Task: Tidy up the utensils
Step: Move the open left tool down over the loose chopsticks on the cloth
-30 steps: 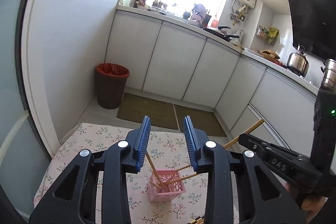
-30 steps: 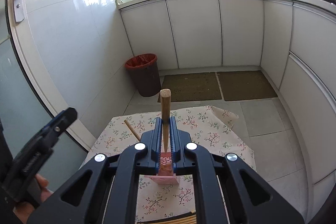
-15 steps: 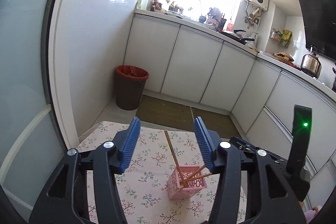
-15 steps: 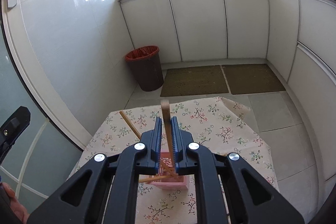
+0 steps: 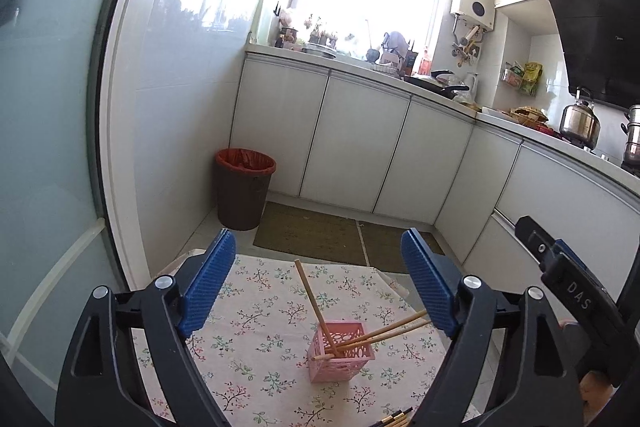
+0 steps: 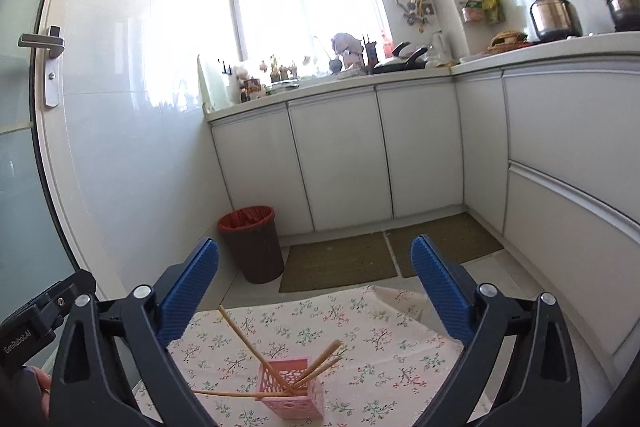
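A pink lattice basket (image 5: 340,351) (image 6: 292,391) stands on the flowered tablecloth (image 5: 256,311). Several wooden chopsticks (image 5: 310,295) (image 6: 240,331) lean out of it, one to the left, the others to the right. My left gripper (image 5: 318,247) hovers above and short of the basket, its jaws opening, nothing between them. My right gripper (image 6: 316,247) is also above the basket, its jaws opening wide, empty. Each gripper's black body shows at the edge of the other's view: the right one (image 5: 568,287), the left one (image 6: 40,311).
Dark chopstick ends (image 5: 394,421) lie at the table's near edge. Beyond the table are a brown bin with a red liner (image 5: 245,193), two floor mats (image 5: 312,235) and white cabinets (image 5: 352,143). A glass door (image 6: 24,187) stands on the left.
The right gripper let go of the wooden chopstick, which now rests in the basket, then opened wide and tilted up. The left gripper opened wider and drew back.
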`<act>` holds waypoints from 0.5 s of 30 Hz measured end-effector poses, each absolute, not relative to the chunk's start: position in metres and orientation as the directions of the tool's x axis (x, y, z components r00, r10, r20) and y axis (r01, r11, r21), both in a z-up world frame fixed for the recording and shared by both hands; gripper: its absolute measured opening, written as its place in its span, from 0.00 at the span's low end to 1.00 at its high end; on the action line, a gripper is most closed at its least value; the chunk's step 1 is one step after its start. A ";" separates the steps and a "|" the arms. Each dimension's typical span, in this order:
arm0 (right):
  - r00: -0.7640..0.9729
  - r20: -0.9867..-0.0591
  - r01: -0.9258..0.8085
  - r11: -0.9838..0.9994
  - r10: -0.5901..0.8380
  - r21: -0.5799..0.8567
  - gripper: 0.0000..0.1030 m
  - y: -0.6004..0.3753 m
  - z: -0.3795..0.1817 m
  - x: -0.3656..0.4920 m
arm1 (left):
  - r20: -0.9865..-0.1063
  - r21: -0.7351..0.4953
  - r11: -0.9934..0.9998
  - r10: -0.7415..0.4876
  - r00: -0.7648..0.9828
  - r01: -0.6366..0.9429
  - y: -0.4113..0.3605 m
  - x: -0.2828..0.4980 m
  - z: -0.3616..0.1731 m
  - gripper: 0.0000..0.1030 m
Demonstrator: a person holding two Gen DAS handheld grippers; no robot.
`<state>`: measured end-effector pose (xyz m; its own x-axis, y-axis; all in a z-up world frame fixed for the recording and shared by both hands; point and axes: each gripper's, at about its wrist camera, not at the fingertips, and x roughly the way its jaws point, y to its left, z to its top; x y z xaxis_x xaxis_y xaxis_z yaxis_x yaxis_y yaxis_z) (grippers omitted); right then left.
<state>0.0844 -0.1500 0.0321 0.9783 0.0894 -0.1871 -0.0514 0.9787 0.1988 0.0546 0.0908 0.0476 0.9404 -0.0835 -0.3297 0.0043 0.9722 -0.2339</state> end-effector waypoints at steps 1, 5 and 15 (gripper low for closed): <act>0.982 -0.175 -0.040 0.981 0.074 0.188 0.94 -0.154 0.034 0.078 | -0.334 -0.230 0.973 -0.090 0.938 0.012 0.088 0.053 0.048 0.80; 0.979 -0.204 0.006 0.992 0.021 0.129 0.94 -0.168 0.028 0.059 | -0.368 -0.192 0.979 -0.129 0.921 0.061 0.070 0.048 0.042 0.83; 0.816 -0.577 0.096 0.991 -0.024 0.094 0.94 -0.222 -0.051 0.047 | -0.611 -0.104 0.963 -0.260 0.748 0.249 0.006 0.067 -0.010 0.93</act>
